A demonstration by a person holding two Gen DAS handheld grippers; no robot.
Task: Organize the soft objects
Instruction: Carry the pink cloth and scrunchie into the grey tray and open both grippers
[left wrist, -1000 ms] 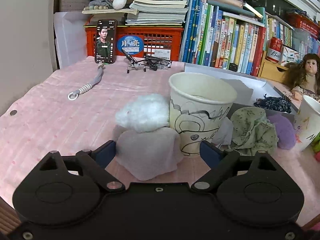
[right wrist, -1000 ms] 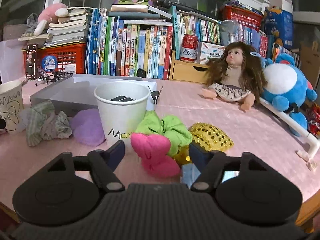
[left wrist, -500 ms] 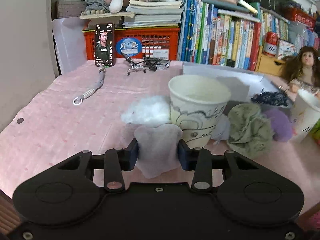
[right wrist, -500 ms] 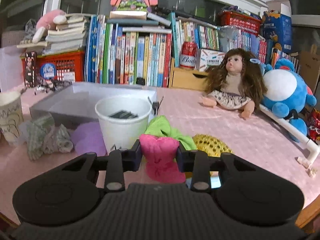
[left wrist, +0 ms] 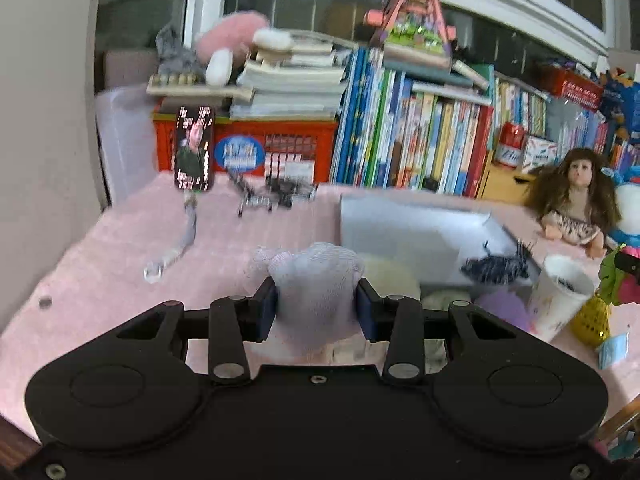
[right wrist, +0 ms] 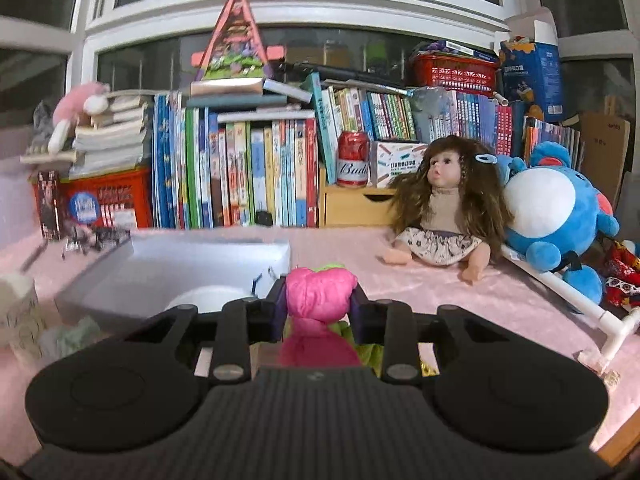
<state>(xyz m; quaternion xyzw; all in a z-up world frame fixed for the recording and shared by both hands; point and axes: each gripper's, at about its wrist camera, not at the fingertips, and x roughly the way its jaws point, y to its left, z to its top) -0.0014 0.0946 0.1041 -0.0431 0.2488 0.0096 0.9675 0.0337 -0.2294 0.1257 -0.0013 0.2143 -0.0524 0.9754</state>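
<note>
Matt pink cloth table cover [right wrist: 500, 304], fuzzy white cloth scrunchie [left wrist: 316, 280] (slightly meshy), glossy red can [right wrist: 353, 159]

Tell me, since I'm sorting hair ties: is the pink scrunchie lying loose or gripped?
Gripped: the right gripper is shut on the pink scrunchie.

Red can [right wrist: 353, 159], on the wooden drawer box at the table's back edge: white script reading "Bud", the rest turned out of sight.
Blue round sticker [right wrist: 83, 208], on the red crate: white characters, too blurred to read.
Book spines: print too small to read.
</note>
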